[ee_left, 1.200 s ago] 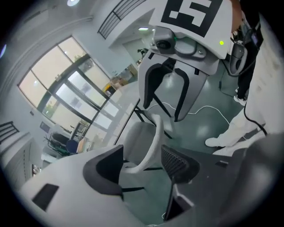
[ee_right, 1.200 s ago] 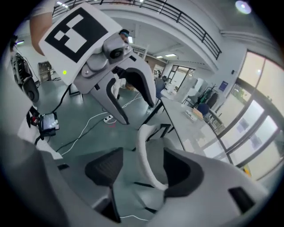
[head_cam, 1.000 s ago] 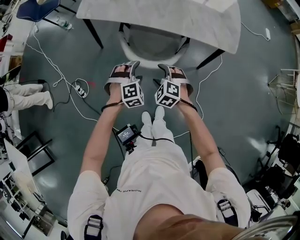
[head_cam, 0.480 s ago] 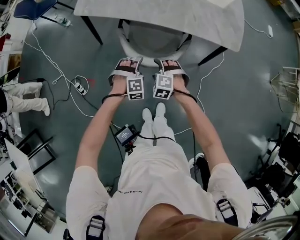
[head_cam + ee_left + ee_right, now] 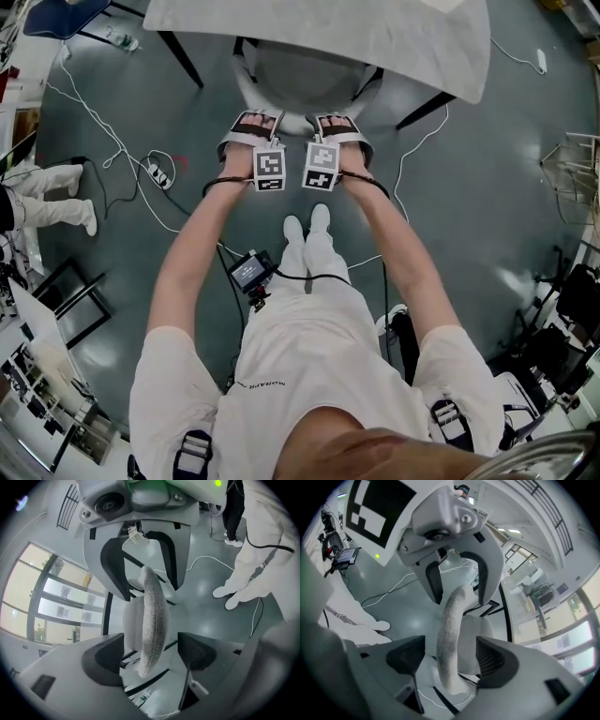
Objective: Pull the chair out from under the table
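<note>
While the person is leaning over the scene, both grippers are sitting lower and closer to the chair than a second ago, and their marker cubes are now showing a flatter face to the head camera. The jaws of the left gripper (image 5: 255, 127) and the right gripper (image 5: 336, 125) have just been opening and are now standing spread wide. The pale grey chair with a rounded padded seat (image 5: 300, 80) is standing tucked under the white, faintly marbled rectangular table top (image 5: 375, 33), which is resting on slim black angled legs (image 5: 183, 58). The curved backrest (image 5: 300, 120) is facing the person, just beyond the table's near edge. The glossy grey-green floor (image 5: 487, 206) is carrying thin white cables (image 5: 103, 131). In the left gripper view, the backrest (image 5: 152, 620) is showing a nubbly, woven-looking grey fabric on a thick rounded rim. It is running edge-on between the dark, wedge-shaped fingers (image 5: 105, 660), with a clear gap on each side. In the right gripper view, the same textured rim (image 5: 450, 639) is curving down between that gripper's ribbed black fingers (image 5: 497, 656), again without either pad pressing on it, so both grippers are straddling the backrest.
</note>
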{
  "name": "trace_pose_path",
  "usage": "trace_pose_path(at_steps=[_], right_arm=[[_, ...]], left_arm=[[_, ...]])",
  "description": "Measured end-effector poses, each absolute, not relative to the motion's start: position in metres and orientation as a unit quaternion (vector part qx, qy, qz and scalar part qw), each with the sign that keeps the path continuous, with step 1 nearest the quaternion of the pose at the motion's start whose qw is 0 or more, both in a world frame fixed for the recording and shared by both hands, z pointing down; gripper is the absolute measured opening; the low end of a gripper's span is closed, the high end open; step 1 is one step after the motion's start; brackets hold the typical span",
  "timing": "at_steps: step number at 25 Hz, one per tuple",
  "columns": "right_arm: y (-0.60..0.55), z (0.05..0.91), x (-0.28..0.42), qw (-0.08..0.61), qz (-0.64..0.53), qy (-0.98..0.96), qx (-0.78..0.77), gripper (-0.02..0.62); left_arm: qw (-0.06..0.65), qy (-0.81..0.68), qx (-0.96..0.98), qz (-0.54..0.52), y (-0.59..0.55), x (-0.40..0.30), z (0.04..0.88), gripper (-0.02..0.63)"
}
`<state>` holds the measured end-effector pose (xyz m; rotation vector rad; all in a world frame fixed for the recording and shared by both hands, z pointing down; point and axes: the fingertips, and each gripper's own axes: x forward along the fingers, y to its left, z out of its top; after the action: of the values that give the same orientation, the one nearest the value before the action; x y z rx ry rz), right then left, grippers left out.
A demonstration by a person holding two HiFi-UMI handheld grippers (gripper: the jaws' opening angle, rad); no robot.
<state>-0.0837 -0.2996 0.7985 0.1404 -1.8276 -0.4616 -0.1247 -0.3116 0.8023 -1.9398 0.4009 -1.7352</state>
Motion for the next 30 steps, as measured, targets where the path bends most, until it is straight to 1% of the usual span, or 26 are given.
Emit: trace_pose_path(at_steps=[5,6,8,9,10,11,13,14,15,17,20,30], right_arm=[[-0.301,0.810,-0.083,0.589,-0.204,-0.779,0.062,0.347],[-0.301,0.811,-0.083,0.590,-0.205,-0.778,0.064,0.347],[-0.303,0.812,-0.084,0.591,-0.205,-0.777,0.066,0.344],[-0.305,0.812,-0.084,0.592,-0.205,-0.776,0.068,0.334],[-0.306,0.812,-0.083,0.594,-0.206,-0.775,0.069,0.303],[-0.307,0.812,-0.083,0.595,-0.206,-0.773,0.068,0.240],[-0.303,0.815,-0.082,0.599,-0.201,-0.773,0.057,0.185],[-0.301,0.816,-0.081,0.601,-0.199,-0.773,0.051,0.146],[-0.299,0.818,-0.080,0.602,-0.197,-0.772,0.046,0.123],[-0.298,0.819,-0.079,0.604,-0.194,-0.772,0.044,0.112],[-0.299,0.820,-0.081,0.606,-0.187,-0.772,0.044,0.106],[-0.299,0.818,-0.081,0.606,-0.202,-0.767,0.056,0.089]], left_arm=[[0.268,0.131,-0.706,-0.642,-0.310,-0.125,0.814,0.354],[0.272,0.130,-0.705,-0.641,-0.310,-0.124,0.814,0.328],[0.278,0.133,-0.704,-0.640,-0.312,-0.123,0.814,0.248],[0.281,0.135,-0.702,-0.640,-0.313,-0.123,0.814,0.228],[0.282,0.135,-0.701,-0.641,-0.314,-0.123,0.815,0.222],[0.282,0.135,-0.699,-0.643,-0.315,-0.124,0.817,0.222],[0.281,0.132,-0.697,-0.646,-0.315,-0.125,0.820,0.221],[0.280,0.130,-0.697,-0.648,-0.315,-0.126,0.821,0.213],[0.278,0.128,-0.697,-0.649,-0.314,-0.126,0.822,0.194],[0.274,0.124,-0.698,-0.649,-0.313,-0.126,0.824,0.150],[0.269,0.126,-0.697,-0.653,-0.314,-0.129,0.825,0.124],[0.271,0.114,-0.695,-0.656,-0.312,-0.127,0.823,0.103]])
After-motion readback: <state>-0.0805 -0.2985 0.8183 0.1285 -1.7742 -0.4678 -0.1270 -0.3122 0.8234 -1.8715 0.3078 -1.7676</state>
